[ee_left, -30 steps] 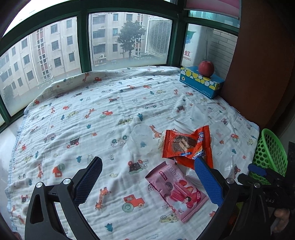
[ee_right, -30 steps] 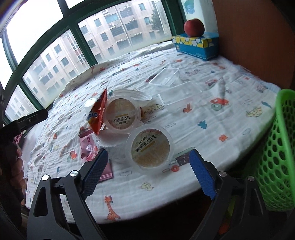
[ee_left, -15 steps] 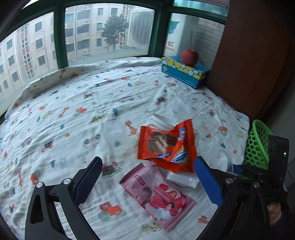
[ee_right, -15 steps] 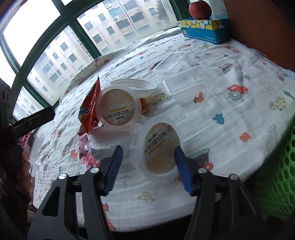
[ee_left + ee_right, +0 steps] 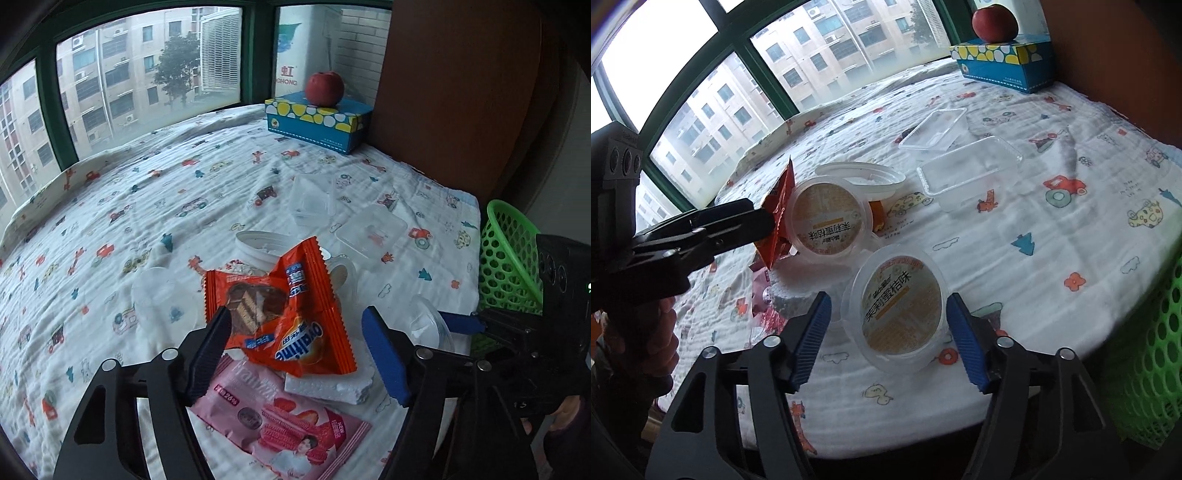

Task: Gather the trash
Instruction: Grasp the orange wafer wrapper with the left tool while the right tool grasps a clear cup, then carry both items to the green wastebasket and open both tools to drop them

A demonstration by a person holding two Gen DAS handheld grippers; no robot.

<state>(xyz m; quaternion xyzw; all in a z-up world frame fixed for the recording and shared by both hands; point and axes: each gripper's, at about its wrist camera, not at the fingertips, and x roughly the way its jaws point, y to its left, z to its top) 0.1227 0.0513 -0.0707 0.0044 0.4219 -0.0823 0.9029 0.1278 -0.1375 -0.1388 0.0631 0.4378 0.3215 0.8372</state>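
A wide tabletop [image 5: 155, 192] is covered by a soft, crinkled white cloth [image 5: 1082, 236] printed with small cartoon cars and animals. At its right edge a green perforated plastic basket [image 5: 506, 254] is seen, partly hidden by the right gripper in the left wrist view and cut off by the frame in the right wrist view. At the far end a blue cardboard tissue box [image 5: 317, 122] with yellow and white spots is topped by a round red apple [image 5: 324, 88]. Two clear, thin-walled rectangular trays [image 5: 971, 177] lie side by side mid-table, hard to make out against the cloth. The trash is gathered near the front edge: a crumpled, glossy orange wrapper [image 5: 284, 314] with serrated ends lies across a flat pink snack packet [image 5: 280, 417] and a rough white foam piece [image 5: 325, 387], both partly hidden beneath it. The left gripper [image 5: 295, 350] is held with its fingers spread on either side of the orange wrapper, one pad seemingly at its edge; contact cannot be told. The right gripper [image 5: 890, 339] is held with its fingers spread around a round clear plastic cup [image 5: 897, 306] with a printed foil lid, tilted toward the camera; whether the pads touch it cannot be told. A second like cup [image 5: 827, 221] lies tilted behind it, against a white shallow lid [image 5: 860, 177].
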